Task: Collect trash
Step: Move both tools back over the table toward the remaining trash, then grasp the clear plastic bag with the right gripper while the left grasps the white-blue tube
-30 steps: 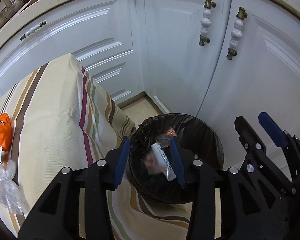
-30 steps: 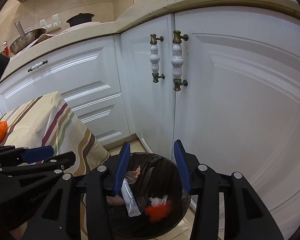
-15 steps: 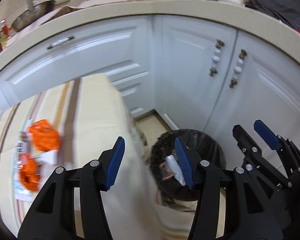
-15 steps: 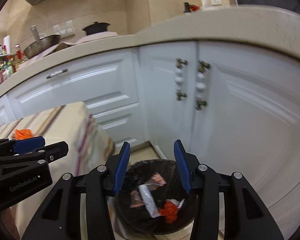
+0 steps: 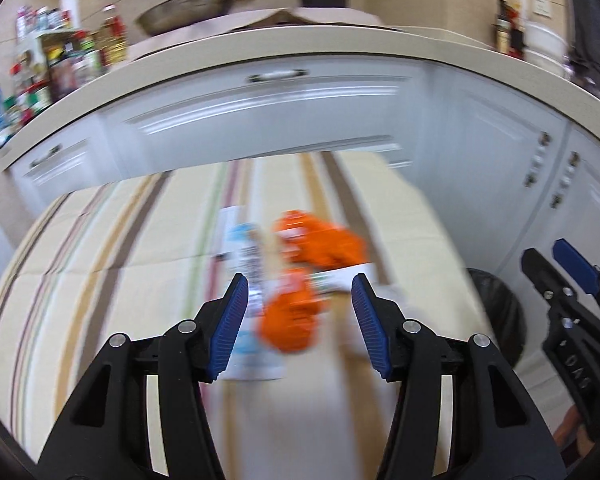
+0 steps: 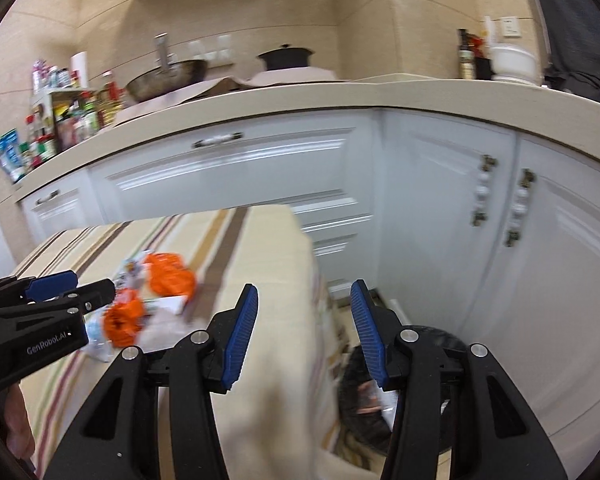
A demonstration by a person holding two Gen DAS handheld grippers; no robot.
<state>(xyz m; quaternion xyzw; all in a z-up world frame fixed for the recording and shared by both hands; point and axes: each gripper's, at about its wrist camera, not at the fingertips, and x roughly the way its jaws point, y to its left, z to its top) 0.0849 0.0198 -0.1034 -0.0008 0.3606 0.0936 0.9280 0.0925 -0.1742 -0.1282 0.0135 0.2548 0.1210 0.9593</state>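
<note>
Orange wrappers (image 5: 300, 280) blurred, bin (image 6: 396, 396) half hidden behind right gripper (image 6: 304, 336)

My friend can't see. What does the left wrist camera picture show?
The open left gripper points at blurry crumpled orange wrappers and white paper scraps on a striped cream tablecloth. White kitchen cabinets stand behind; a black-lined trash bin sits right.

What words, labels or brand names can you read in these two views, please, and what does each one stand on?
"GenRobot.AI": on the side of the left gripper, seen in the right wrist view.
Raised letters on the right gripper: unreadable.
Print on the wrappers on the striped tablecloth: blurred.
Labels on the bottles: too small.
</note>
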